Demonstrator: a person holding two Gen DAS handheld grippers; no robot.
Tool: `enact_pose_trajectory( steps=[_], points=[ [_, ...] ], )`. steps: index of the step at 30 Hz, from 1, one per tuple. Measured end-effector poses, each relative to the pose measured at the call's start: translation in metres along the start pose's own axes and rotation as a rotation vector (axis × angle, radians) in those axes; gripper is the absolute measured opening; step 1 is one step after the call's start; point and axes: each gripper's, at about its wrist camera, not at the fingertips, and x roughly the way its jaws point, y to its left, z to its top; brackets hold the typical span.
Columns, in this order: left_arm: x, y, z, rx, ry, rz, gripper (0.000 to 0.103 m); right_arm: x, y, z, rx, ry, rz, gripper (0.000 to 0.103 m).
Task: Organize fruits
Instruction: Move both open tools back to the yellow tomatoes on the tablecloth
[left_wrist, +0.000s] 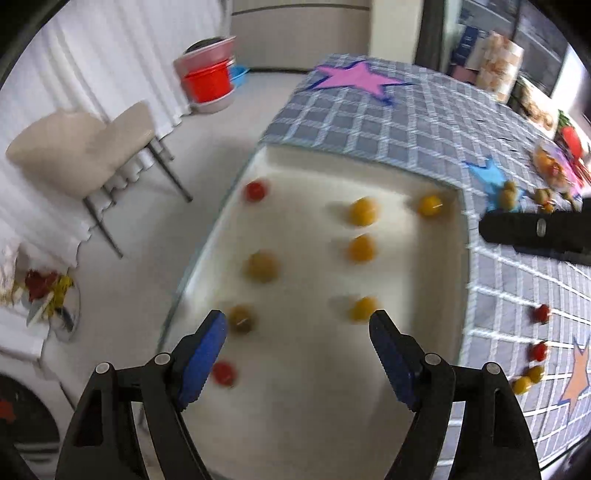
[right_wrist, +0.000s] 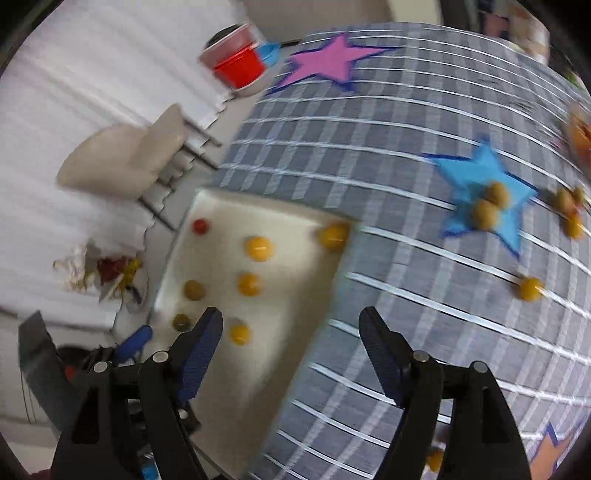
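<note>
Right now both tools stand wide open and carry nothing. The left tool (left_wrist: 297, 330) hangs over a white tray (left_wrist: 314, 406), its blue pads apart, with bare tray between them; a dull green tomato (left_wrist: 242, 317) shows just beside its left finger and a yellow tomato (left_wrist: 362, 308) just beside its right finger, though I cannot tell whether either is touched. The right tool (right_wrist: 291, 325) hovers over the tray's right edge where it meets the grey checked cloth (right_wrist: 388, 147) on the surface, with nothing between its pads.

No brand, label or writing is readable anywhere; the frames are blurred.

The fruits are small round cherry tomatoes with no long axis to speak of. On the tray they lie in rough rows running from 6 toward 12 o'clock: red and green ones in the left row, with a red tomato (left_wrist: 255, 190) at 11 o'clock, and yellow ones in the right row. Other tomatoes lie loose on the cloth: two greenish ones (right_wrist: 489, 206) on a blue star (right_wrist: 476, 173) at 2 o'clock in the right wrist view, and one yellow one (right_wrist: 530, 288) at 3 o'clock.
</note>
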Motion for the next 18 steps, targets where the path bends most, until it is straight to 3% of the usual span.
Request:
enact_pose_trajectory(
  steps=[6, 13, 18],
  points=[
    [-0.009, -0.067, 0.024, 0.129, -0.029, -0.080, 0.080, -0.044, -0.077, -0.021, 0.152, -0.063, -0.122, 0.079],
    [-0.007, -0.158, 0.038, 0.297, -0.033, -0.163, 0.080, -0.092, -0.203, -0.066, 0.418, -0.099, -0.295, 0.079],
    [-0.002, -0.205, 0.043, 0.357, -0.028, -0.199, 0.080, -0.133, -0.267, -0.094, 0.569, -0.179, -0.423, 0.079]
  ],
)
